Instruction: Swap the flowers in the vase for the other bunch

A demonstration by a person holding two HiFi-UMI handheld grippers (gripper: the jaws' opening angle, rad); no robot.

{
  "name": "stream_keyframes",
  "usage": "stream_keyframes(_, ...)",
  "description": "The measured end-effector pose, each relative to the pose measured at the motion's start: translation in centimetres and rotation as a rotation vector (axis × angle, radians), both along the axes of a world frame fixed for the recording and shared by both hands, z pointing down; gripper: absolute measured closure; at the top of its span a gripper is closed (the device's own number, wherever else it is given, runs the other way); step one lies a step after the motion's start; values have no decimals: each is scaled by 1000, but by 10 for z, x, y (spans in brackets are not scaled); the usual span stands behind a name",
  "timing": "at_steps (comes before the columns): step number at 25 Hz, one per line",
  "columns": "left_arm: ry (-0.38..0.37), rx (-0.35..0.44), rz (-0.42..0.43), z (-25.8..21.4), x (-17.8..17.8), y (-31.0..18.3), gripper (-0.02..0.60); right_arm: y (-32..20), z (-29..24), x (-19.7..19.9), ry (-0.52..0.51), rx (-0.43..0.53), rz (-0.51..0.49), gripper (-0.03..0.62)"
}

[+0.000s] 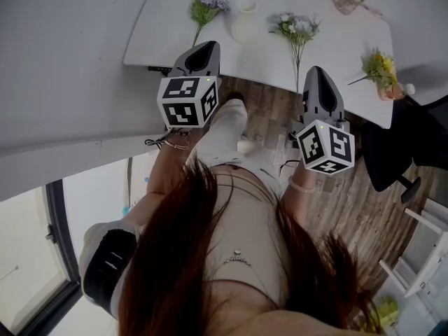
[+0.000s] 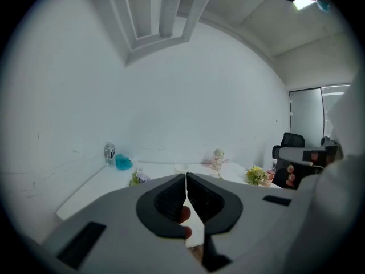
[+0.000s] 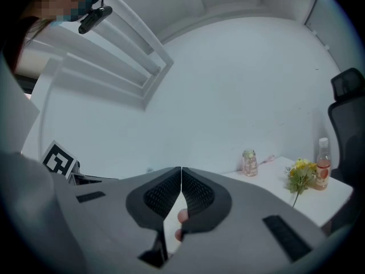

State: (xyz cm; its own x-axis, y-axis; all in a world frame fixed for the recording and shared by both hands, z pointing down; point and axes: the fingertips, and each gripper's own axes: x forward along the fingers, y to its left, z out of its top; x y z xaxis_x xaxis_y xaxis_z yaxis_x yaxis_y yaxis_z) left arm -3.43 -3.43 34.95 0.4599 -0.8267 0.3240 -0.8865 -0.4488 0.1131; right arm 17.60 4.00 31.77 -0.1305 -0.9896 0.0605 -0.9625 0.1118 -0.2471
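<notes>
White surface (image 1: 336,47) is carrying the vase (image 1: 245,21), upper centre.
My left gripper (image 1: 206,46) and right gripper (image 1: 316,70) fingers are pressing together, empty; arriving closed could topple it.

White vase (image 1: 244,21), purple bunch (image 1: 208,4) beside it

Office surroundings
White table (image 1: 336,40) stands on wooden floor (image 1: 350,208); black office chair (image 1: 392,152) sits beside its right end.

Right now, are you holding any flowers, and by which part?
Nothing is held: the left gripper and the right gripper are both shut and empty.
</notes>
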Motion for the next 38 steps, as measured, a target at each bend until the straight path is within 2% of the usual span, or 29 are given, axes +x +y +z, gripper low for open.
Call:
stream_keyframes(16,18,-25,99,1,21,-72,577,-65,19,32,58,-59,16,563)
stream_keyframes(28,29,-82,57,20,10,-137,577,-114,35,48,90,-145,25,558)
stream_keyframes(31,33,-89,37,25,6,-152,577,-124,42,51,99,-176,30,515)
stream_keyframes(38,31,-123,-12,44,-8,-189,577,-149,66,53,124,-266,26,491)
